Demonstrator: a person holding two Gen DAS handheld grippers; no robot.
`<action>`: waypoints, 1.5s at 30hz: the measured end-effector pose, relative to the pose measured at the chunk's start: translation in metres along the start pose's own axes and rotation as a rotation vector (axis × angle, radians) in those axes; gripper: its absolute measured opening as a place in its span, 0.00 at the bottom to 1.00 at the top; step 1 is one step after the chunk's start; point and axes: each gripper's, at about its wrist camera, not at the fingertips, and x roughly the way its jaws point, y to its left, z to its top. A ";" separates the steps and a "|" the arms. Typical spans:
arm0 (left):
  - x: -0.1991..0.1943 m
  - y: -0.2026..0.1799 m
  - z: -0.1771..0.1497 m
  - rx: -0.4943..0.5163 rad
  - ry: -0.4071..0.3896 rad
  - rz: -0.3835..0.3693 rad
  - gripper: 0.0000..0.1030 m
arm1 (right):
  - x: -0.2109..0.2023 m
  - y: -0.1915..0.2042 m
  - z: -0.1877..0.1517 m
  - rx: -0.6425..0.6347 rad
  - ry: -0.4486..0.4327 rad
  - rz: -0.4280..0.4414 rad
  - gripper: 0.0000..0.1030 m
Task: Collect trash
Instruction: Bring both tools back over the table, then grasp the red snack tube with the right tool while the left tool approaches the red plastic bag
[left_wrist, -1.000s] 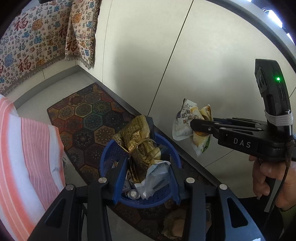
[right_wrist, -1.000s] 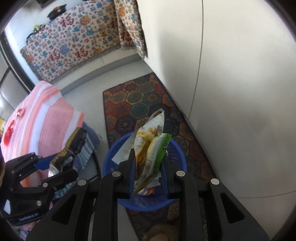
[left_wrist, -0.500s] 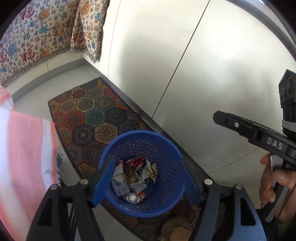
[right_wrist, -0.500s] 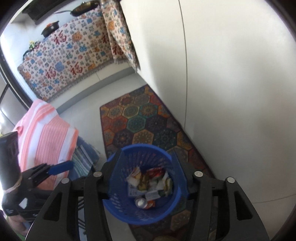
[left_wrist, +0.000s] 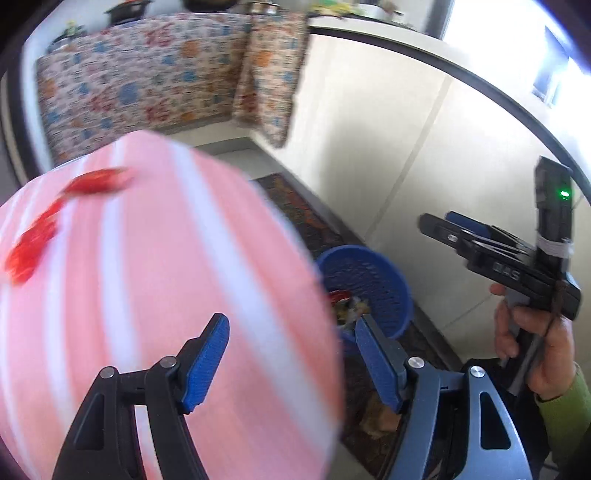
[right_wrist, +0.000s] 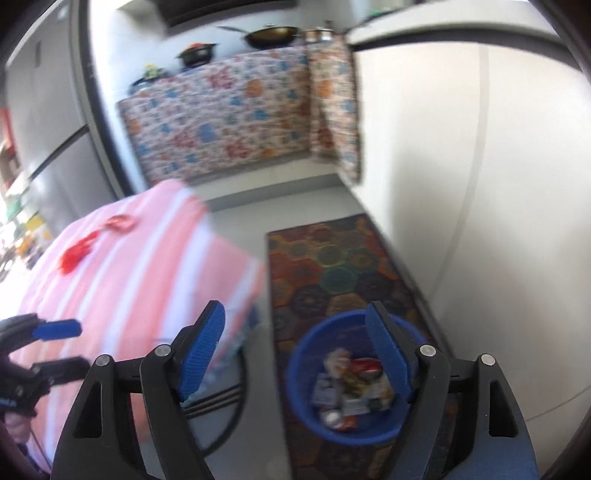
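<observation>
Nearest the left wrist camera, the left gripper (left_wrist: 291, 354) stands wide with nothing between its blue pads; a second ago a crumpled gold wrapper sat in them. The right gripper (right_wrist: 295, 347) is in the same case: its jaws are opening wider at this moment and the gap is bare, where a yellow and green packet was pinched a second ago. In the left view the person's right hand (left_wrist: 532, 347) grips its handle off to the right side.

Just beyond the fingers, on the floor, sits the blue basket (right_wrist: 303, 354), on the near end of the patterned rug (right_wrist: 332, 266) that runs along the pale wall. The trash (right_wrist: 351, 384), a heap of wrappers and a can, lies at its bottom. Both held pieces appear to have joined that heap, so this delivery looks done.

Both cameras now look higher and more to the left than they did half a second ago, and the pink striped table (left_wrist: 147, 295) fills much of the left view. Near its far left edge lie red scraps (right_wrist: 79, 254), blurred; they are probably the next trash to fetch.

Farther off, a patterned cloth (right_wrist: 229, 110) hangs over the counter front.
</observation>
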 end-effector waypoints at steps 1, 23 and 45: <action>-0.008 0.016 -0.006 -0.010 -0.008 0.043 0.70 | 0.004 0.023 0.000 -0.029 0.013 0.035 0.79; -0.015 0.210 -0.032 -0.083 0.007 0.293 0.97 | 0.114 0.244 -0.030 -0.357 0.218 0.143 0.95; -0.011 0.215 -0.028 -0.079 0.017 0.289 1.00 | 0.117 0.240 -0.027 -0.359 0.222 0.139 0.99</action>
